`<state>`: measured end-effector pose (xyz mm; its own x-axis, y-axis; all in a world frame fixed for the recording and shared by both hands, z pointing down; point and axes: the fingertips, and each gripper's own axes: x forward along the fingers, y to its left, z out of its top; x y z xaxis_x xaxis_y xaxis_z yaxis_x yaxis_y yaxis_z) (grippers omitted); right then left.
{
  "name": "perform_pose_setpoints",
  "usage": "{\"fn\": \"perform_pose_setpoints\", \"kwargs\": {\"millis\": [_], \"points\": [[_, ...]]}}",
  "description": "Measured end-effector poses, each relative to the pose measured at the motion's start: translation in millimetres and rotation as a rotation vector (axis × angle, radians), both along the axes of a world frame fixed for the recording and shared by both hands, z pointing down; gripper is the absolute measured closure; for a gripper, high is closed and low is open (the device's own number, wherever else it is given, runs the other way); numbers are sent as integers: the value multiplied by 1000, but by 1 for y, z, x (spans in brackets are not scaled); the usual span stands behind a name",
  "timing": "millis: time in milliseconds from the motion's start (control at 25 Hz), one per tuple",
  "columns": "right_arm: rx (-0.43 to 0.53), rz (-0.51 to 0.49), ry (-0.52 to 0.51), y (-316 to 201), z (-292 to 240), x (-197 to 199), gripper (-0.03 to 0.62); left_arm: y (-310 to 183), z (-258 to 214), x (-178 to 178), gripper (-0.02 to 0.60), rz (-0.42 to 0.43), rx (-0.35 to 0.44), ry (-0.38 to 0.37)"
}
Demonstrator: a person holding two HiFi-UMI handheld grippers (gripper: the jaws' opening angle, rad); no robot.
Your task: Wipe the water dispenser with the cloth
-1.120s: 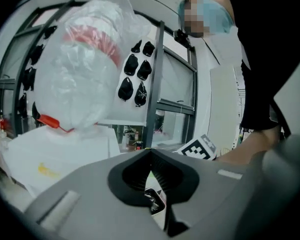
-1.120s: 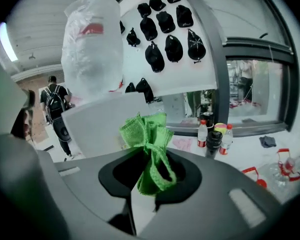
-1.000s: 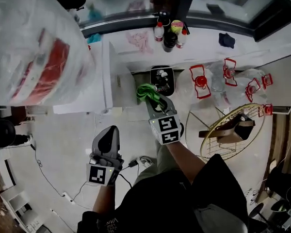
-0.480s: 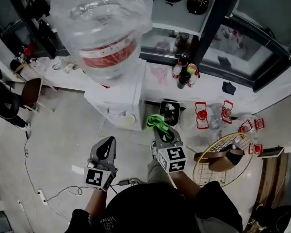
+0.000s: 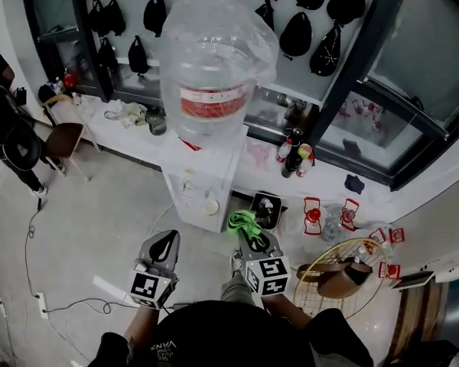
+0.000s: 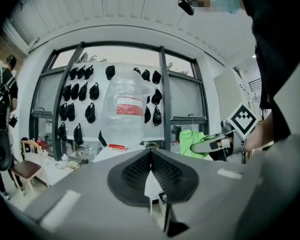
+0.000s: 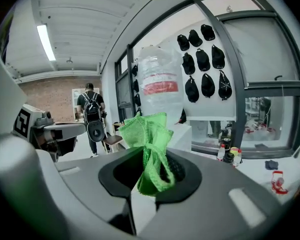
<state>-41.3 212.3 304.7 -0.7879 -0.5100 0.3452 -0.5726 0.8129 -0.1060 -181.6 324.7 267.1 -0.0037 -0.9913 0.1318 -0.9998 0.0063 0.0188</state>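
The white water dispenser (image 5: 203, 188) stands ahead of me with a large clear bottle (image 5: 214, 79) on top, red label around it. My right gripper (image 5: 249, 232) is shut on a bright green cloth (image 5: 242, 222), held just right of the dispenser's base and apart from it. In the right gripper view the cloth (image 7: 149, 149) sticks up bunched from between the jaws, with the bottle (image 7: 160, 84) behind it. My left gripper (image 5: 165, 243) hangs shut and empty in front of the dispenser; its pads (image 6: 151, 170) meet, and the bottle (image 6: 124, 109) shows beyond.
A long white counter (image 5: 329, 182) with small bottles (image 5: 294, 157) runs behind the dispenser under windows hung with black caps (image 5: 314, 25). A black bin (image 5: 265, 209), red-framed jugs (image 5: 314, 214) and a wire basket (image 5: 340, 270) sit at right. A chair (image 5: 65, 140) and floor cables (image 5: 38, 300) lie left.
My head has tilted up, so the dispenser and bottle now appear centred and farther off. Both grippers keep their hold and stay low in front of me.
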Motion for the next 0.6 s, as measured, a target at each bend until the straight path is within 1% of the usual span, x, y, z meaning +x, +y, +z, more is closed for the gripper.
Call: {"fn": "perform_pose_setpoints", "kwargs": {"millis": [200,320,520,600], "points": [[11,-25,14,26,-6,-4,513,24,0,0,584,-6,-1,-1],[18,-34,15,37,-11,-4,514,34,4,-4,584,-20,19,-16],[30,-31,7,53,-15,-1,514,52,2,-5,584,-43,27,-30],[40,-25,10,60,-14,3,514,59,4,-3,584,-39,33,-28]]}}
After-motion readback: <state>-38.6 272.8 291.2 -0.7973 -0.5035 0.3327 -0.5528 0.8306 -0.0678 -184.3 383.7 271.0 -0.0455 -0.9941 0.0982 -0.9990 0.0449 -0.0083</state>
